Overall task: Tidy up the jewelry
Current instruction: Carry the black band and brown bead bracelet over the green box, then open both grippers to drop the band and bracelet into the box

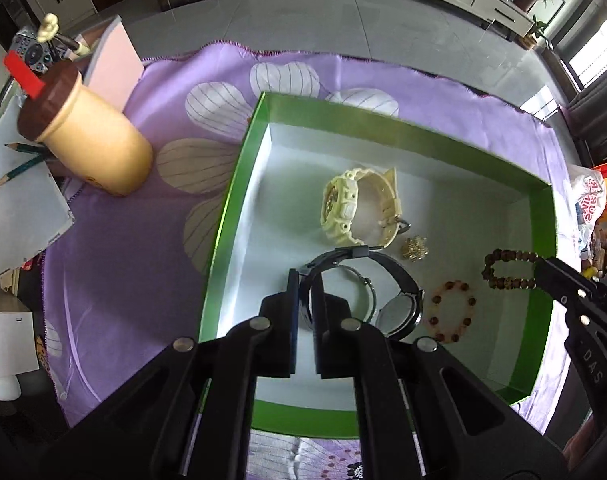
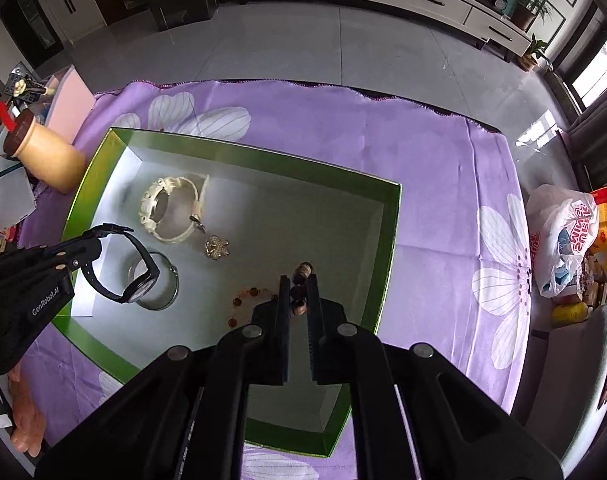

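Observation:
A green box (image 1: 239, 184) with a white floor lies on the purple cloth; it also shows in the right wrist view (image 2: 389, 240). In it lie a cream watch (image 1: 357, 208), a gold brooch (image 1: 414, 249), a silver bangle (image 2: 155, 280) and a pink bead bracelet (image 1: 449, 312). My left gripper (image 1: 306, 280) is shut on the strap of a black watch (image 1: 399, 296) and holds it above the box floor. My right gripper (image 2: 298, 280) is shut on a brown bead bracelet (image 1: 507, 268), held over the box's right part.
A tan wooden jar (image 1: 91, 140) with a brown lid stands left of the box, beside pencils (image 1: 19, 168) on white paper and a pink box (image 1: 115, 60). A plastic bag (image 2: 563, 236) and clutter lie beyond the cloth's right edge.

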Demonstrator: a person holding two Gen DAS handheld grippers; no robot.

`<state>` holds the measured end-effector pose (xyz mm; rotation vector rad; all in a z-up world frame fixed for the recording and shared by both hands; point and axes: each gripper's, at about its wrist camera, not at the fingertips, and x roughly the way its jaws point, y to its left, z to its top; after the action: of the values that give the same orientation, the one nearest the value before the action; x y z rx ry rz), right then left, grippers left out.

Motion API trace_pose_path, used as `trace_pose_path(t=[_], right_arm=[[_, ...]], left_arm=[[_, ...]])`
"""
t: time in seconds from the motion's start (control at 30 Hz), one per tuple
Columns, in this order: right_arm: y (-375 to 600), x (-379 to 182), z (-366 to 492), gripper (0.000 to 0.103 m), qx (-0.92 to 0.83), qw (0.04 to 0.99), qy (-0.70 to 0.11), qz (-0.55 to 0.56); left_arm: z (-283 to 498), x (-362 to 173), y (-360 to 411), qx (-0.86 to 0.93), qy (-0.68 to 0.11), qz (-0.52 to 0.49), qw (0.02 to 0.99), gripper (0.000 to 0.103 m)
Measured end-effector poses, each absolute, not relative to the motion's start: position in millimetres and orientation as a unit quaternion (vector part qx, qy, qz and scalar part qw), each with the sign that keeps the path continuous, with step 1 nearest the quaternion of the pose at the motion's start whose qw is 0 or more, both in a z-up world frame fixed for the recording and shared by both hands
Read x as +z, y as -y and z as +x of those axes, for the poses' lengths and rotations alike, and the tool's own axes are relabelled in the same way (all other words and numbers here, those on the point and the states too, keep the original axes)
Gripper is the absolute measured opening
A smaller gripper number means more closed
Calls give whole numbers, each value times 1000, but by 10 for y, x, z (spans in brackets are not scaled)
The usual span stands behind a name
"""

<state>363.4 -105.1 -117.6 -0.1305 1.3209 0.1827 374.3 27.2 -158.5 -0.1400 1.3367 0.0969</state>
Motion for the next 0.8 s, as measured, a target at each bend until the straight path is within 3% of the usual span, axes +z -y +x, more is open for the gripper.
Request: trace_pose_path(t=[0.23,0.3,0.33,0.37,0.43,0.5,0.63,0.8], right_arm=[[1038,-1333,3704,7,78,777,-621,-63],[1008,-1348,3718,8,80,774,-624,-72],[996,-1346,3719,19,77,774,-623,-77],[992,-1336,3715,44,75,777,-620,-79],[983,-1257,3687,77,82,788,-605,-74],[981,-1183,3658,78,79,795,-596,-75],[1007,-986,3555,78,82,806,-582,-68],[1047,-569,3182,78,75,836,-538,-80]], left_arm=[[3763,-1780,-343,63,-632,-56,770,6],[3771,-1798,-346,62,-633,-55,769,13],[3775,-1797,-348,66,-632,-54,770,17],[3781,-1793,-352,74,-631,-47,771,27],[3775,-1757,-337,77,-626,-37,775,32],[3769,-1737,-360,69,-627,-53,774,44],[3691,-1590,-391,69,-614,-60,784,57],[3451,-1245,-385,50,-587,-78,804,58]])
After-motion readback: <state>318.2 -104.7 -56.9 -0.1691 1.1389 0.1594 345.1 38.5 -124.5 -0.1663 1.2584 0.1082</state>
